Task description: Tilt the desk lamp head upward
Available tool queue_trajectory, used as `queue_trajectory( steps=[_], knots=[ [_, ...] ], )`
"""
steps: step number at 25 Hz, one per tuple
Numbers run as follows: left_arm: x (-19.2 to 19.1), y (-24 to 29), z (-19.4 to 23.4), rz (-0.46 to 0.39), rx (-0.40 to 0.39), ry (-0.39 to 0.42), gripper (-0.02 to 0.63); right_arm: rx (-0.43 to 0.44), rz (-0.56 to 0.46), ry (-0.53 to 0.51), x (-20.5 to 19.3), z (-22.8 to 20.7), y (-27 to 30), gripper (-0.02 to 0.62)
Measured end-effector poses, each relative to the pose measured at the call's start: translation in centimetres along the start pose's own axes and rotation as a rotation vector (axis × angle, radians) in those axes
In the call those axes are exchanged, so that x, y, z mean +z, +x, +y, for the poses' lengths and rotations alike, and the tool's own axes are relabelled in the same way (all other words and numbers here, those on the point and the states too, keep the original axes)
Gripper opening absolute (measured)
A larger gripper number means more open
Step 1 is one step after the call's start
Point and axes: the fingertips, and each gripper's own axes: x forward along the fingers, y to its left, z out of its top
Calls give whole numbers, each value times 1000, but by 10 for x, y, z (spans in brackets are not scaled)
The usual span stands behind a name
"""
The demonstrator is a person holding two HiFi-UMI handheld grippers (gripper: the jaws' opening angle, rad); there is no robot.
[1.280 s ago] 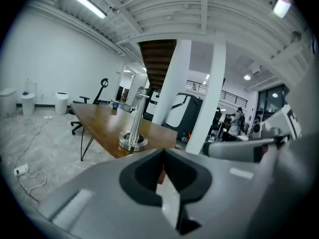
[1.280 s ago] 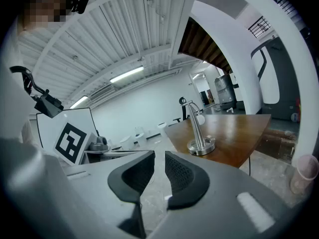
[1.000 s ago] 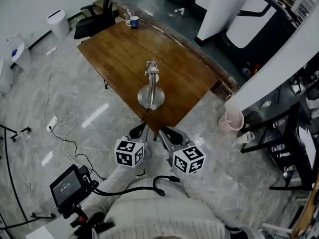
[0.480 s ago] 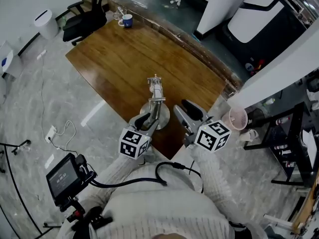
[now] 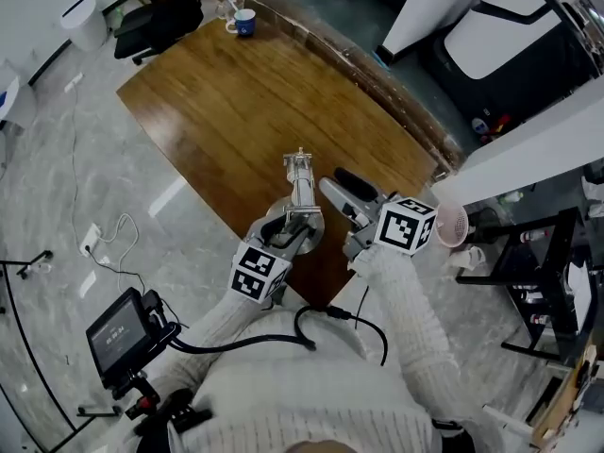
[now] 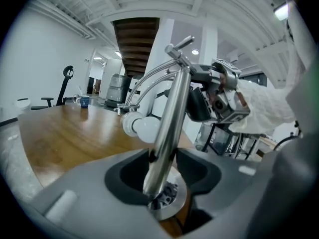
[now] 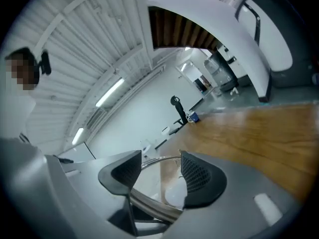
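In the lower middle of the head view, the left gripper (image 5: 291,238) has its fingers drawn in narrow on the desk lamp (image 6: 172,108). In its own view the chrome post rises from between the two dark pads, pressed on both sides just above the round base (image 6: 170,204). Just right of it, the right gripper (image 5: 333,187) has its fingers a moderate way apart. In the right gripper view the lamp's curved chrome neck (image 7: 149,205) crosses behind the gap; whether either pad touches it cannot be told. The lamp is polished metal: a straight post leaning slightly right in the left gripper view, paired curved rods arching left from its top, and a white rounded lamp head (image 6: 139,126) hanging at mid height. Both forearms, in white knit sleeves (image 5: 406,319), rise from the bottom of the head view and converge on the lamp. The left marker cube sits low and the right one higher. The lamp stands near the lower edge of the brown wooden counter (image 5: 236,92). A blue mug (image 5: 243,22) sits at the counter's far upper-left corner, beside a black chair (image 5: 160,22).
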Motion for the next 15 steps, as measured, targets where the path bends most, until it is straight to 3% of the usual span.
queue_trajectory(
  steps=[4,9,15],
  knots=[
    [-1,1,-1,15,12,9,173,147,88,219,-1,3,17,237],
    [-3,3,2,19,37,13,175,272,204,495,-6,-3,29,263],
    [2,5,1,24,29,21,178,339,346,675,-24,-15,47,272]
  ],
)
